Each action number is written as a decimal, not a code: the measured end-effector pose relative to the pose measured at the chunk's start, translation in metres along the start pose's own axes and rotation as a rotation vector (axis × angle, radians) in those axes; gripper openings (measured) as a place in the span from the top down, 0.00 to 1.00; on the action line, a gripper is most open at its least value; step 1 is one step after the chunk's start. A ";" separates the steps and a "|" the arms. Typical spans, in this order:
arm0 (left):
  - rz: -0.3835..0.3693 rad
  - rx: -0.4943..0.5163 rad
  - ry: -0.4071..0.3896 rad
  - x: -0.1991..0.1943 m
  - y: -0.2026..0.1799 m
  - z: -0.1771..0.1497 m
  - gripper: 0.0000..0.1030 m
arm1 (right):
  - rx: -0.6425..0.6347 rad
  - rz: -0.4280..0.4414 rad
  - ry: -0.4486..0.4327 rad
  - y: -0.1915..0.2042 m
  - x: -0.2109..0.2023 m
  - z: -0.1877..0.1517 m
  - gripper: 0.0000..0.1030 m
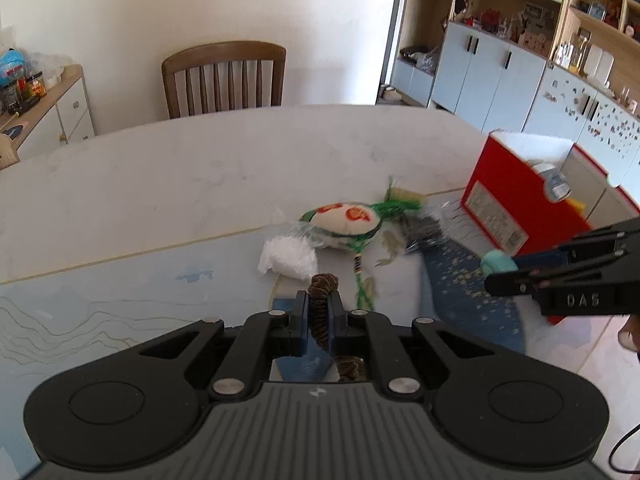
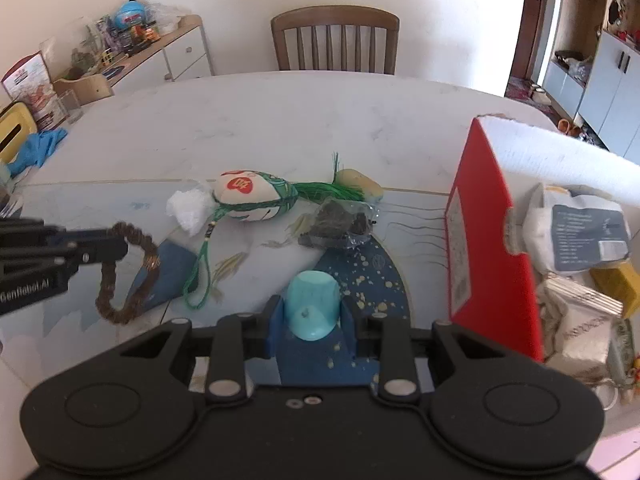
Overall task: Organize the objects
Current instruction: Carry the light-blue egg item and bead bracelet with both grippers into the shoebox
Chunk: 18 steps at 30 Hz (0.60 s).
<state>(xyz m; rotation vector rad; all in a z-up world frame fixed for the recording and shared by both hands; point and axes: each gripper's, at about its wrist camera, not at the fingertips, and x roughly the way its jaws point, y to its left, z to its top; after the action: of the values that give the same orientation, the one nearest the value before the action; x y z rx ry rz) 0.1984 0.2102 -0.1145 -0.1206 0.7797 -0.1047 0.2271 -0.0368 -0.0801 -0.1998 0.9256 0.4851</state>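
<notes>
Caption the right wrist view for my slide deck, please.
Right gripper holds a small teal cup beside the red box.

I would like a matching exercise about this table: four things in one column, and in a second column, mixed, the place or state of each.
Things:
1. brown bead bracelet
2. light blue cup
3. red box
4. embroidered pouch

Places or states:
A. lying on the table, tied with green cord
B. clamped in the left gripper
C. standing open at the table's right, with packets inside
D. clamped in the right gripper

Pairs: 1-B, 2-D, 3-C, 4-A
</notes>
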 end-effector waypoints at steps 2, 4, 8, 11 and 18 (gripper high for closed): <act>-0.008 0.001 -0.016 -0.009 -0.006 0.002 0.92 | -0.004 0.008 0.000 0.000 -0.009 -0.002 0.72; -0.022 0.001 -0.027 -0.018 -0.013 0.005 0.92 | -0.005 0.019 -0.005 -0.001 -0.019 -0.003 0.72; -0.061 -0.018 -0.039 -0.033 -0.026 0.014 0.92 | -0.019 0.032 -0.026 -0.002 -0.041 -0.005 0.72; -0.083 -0.011 -0.051 -0.042 -0.039 0.021 0.92 | -0.024 0.042 -0.039 -0.005 -0.058 -0.006 0.72; -0.141 0.017 -0.085 -0.057 -0.077 0.041 0.92 | -0.018 0.039 -0.072 -0.024 -0.090 -0.011 0.72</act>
<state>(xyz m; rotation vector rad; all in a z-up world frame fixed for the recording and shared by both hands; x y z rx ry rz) 0.1836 0.1451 -0.0351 -0.1632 0.6852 -0.2384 0.1853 -0.0902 -0.0153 -0.1795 0.8559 0.5337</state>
